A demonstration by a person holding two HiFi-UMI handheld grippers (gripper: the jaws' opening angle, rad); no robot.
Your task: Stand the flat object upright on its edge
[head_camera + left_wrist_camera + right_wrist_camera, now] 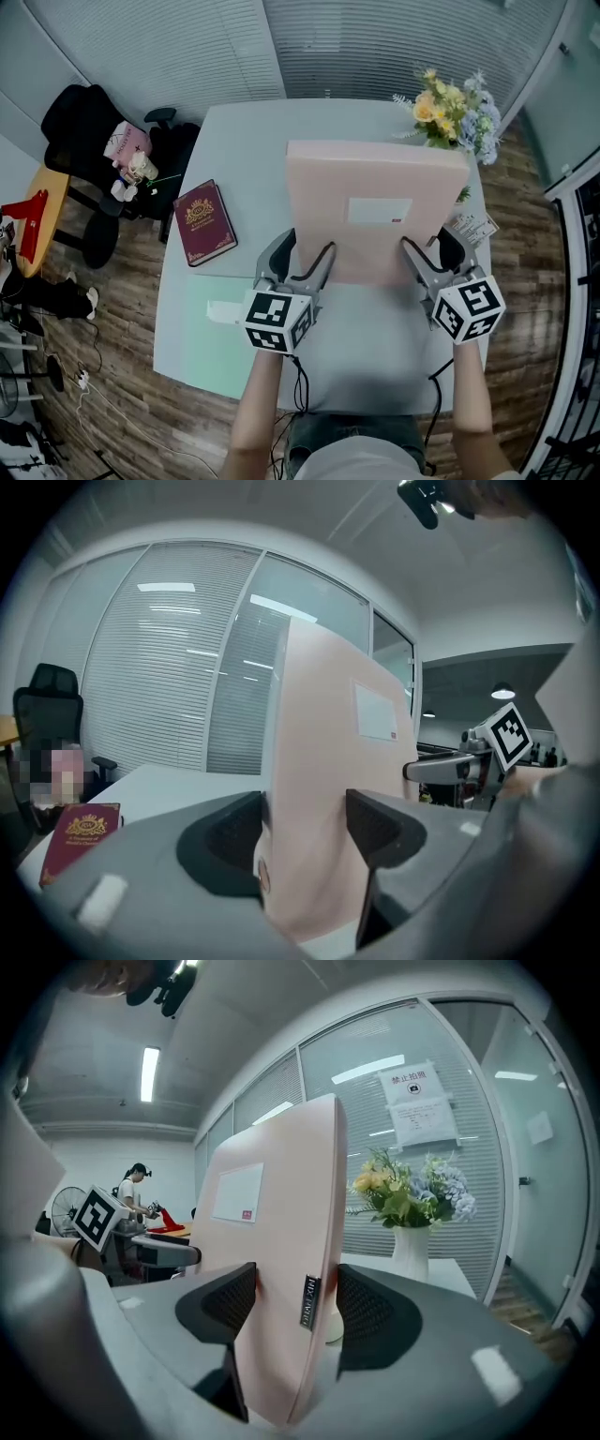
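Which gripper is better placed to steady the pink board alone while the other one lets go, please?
Left, probably. The left gripper's pads clamp both faces of the pink board, which fills its jaws. The right gripper holds only the board's rounded edge, with the flower vase just beyond it.

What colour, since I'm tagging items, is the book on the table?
The book is dark red with a gold emblem, clearest in the head view.
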